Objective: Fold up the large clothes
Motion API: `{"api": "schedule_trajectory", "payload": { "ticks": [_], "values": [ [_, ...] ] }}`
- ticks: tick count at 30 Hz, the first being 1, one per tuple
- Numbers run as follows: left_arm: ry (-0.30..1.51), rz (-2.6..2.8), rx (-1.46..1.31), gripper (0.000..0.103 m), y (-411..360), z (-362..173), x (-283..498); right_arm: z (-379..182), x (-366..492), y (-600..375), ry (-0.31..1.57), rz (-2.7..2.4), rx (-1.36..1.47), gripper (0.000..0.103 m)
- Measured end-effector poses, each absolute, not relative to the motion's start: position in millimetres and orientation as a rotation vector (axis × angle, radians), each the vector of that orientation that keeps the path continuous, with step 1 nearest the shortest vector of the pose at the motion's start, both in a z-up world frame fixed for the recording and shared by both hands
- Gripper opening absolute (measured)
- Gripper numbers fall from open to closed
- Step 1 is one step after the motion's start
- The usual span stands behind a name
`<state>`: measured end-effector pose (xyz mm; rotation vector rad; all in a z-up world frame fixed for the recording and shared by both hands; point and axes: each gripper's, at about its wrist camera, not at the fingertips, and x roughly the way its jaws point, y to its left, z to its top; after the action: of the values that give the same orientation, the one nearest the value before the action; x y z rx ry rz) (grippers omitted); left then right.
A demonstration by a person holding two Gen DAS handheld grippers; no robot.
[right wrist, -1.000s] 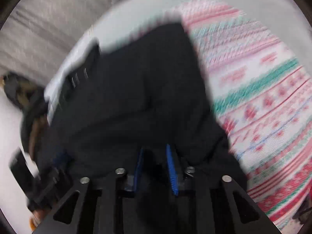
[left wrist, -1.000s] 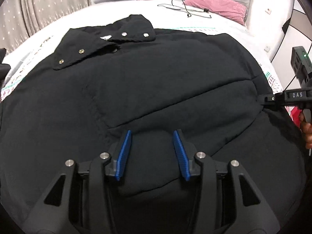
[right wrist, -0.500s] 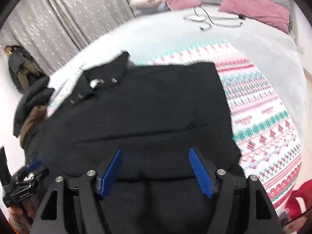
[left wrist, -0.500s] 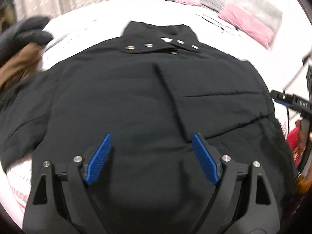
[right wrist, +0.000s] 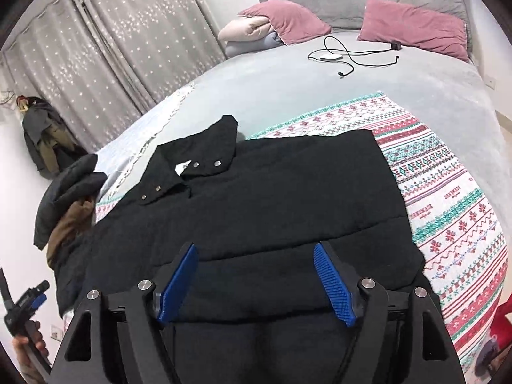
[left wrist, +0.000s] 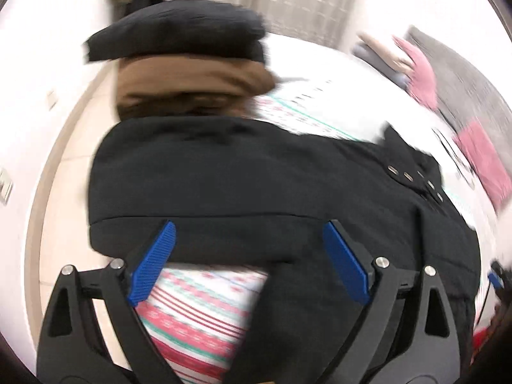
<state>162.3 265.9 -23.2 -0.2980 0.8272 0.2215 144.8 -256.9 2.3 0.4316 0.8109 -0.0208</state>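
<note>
A large black jacket (right wrist: 272,198) with a snap-button collar (right wrist: 192,163) lies flat on a patterned blanket (right wrist: 448,198) on the bed. Its right side is folded in to a straight edge. My right gripper (right wrist: 256,249) is open and empty above the jacket's lower part. My left gripper (left wrist: 249,227) is open and empty over the jacket's left sleeve (left wrist: 208,185), which lies spread toward the bed's edge. The left gripper also shows at the far left of the right wrist view (right wrist: 35,294). The left wrist view is blurred.
A pile of black and brown clothes (left wrist: 185,64) sits at the bed's left edge, also in the right wrist view (right wrist: 70,204). Pink pillows (right wrist: 412,25) and a charger cable (right wrist: 345,54) lie at the head of the bed. Grey curtains (right wrist: 112,48) hang behind.
Both grippers have opened wide and let go of the jacket. The left gripper has swung left toward the sleeve and clothes pile. The right gripper has drawn back.
</note>
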Motion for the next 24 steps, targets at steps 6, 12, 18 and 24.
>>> {"api": "schedule_trajectory", "payload": {
  "ticks": [6,12,18,24],
  "values": [
    [0.897,0.352,-0.556,0.093,335.7,-69.5,158.5,-9.8,156.0,-229.6,0.843,0.01,0.383,0.078],
    [0.905,0.38,-0.766,0.093,376.9,-94.2,149.0,-20.8,161.6,-201.3,0.905,0.044,0.298,0.078],
    [0.873,0.386,-0.904,0.093,394.0,-117.3,148.3,-26.2,161.5,-184.6,0.922,0.067,0.26,0.078],
    [0.766,0.405,-1.008,0.085,403.9,-125.6,143.2,-32.5,162.0,-181.1,0.941,0.069,0.258,0.078]
  ]
}}
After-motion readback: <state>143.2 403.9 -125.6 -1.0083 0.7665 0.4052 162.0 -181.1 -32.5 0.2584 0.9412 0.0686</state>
